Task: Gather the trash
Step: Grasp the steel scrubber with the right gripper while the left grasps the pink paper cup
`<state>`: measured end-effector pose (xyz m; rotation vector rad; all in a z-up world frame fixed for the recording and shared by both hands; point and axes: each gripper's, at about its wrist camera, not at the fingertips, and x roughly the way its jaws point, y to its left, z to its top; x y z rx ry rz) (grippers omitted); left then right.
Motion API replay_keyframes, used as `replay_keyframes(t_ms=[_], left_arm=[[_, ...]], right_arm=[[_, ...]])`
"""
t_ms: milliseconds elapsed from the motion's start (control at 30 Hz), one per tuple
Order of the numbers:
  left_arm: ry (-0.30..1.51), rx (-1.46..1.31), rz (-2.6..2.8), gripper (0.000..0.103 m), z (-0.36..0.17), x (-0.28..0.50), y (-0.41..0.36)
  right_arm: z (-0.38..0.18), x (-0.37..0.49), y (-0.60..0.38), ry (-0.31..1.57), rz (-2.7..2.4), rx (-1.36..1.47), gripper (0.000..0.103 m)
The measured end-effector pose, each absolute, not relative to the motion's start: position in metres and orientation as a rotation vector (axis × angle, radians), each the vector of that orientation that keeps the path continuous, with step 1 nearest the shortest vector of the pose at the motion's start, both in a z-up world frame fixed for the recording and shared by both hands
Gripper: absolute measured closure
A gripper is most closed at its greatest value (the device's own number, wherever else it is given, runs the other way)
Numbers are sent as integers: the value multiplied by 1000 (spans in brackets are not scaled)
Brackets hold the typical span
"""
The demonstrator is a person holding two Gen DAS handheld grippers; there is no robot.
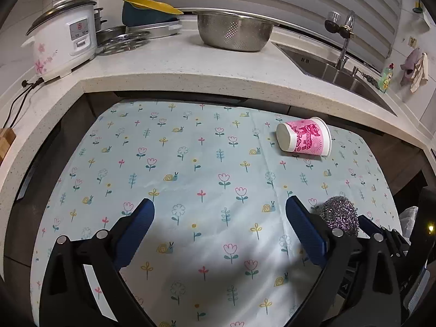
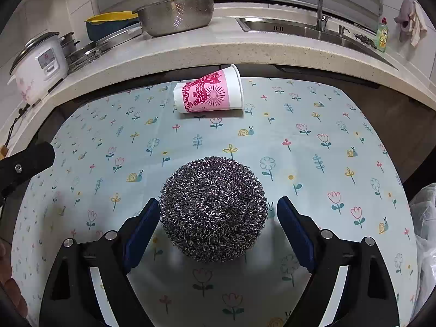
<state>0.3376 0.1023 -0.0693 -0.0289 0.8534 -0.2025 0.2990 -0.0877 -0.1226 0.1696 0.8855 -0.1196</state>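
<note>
A pink and white paper cup (image 1: pixel 305 136) (image 2: pixel 209 92) lies on its side on the flowered tablecloth (image 1: pixel 190 163), toward the far edge. A round steel wool scourer (image 2: pixel 212 212) (image 1: pixel 338 215) rests on the cloth between the fingers of my right gripper (image 2: pixel 218 203). Its left finger sits against the scourer's edge, while a gap shows at the right finger, so the jaws stand open around it. My left gripper (image 1: pixel 219 204) hangs open over bare cloth, just left of the scourer, with nothing between its fingers.
A stone counter (image 1: pixel 177 79) curves behind the table, bearing a rice cooker (image 1: pixel 62 38), a steel colander (image 1: pixel 234 30) and a sink (image 1: pixel 335 73) with a tap. A clear plastic bag (image 2: pixel 425 231) sits off the table's right edge. A hand (image 2: pixel 11 286) shows at lower left.
</note>
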Motion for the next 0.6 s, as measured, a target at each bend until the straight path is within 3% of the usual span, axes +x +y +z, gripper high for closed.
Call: replay_keyframes(t_ms=[133,600], left_arm=[[855,-30,-228,9,-71,351,83],[881,2,-273,7,-93,418,-39]], right_arm=[[-116,296,-99,861,-141,174,36],[-99,304,-194,785,-237,241,36]])
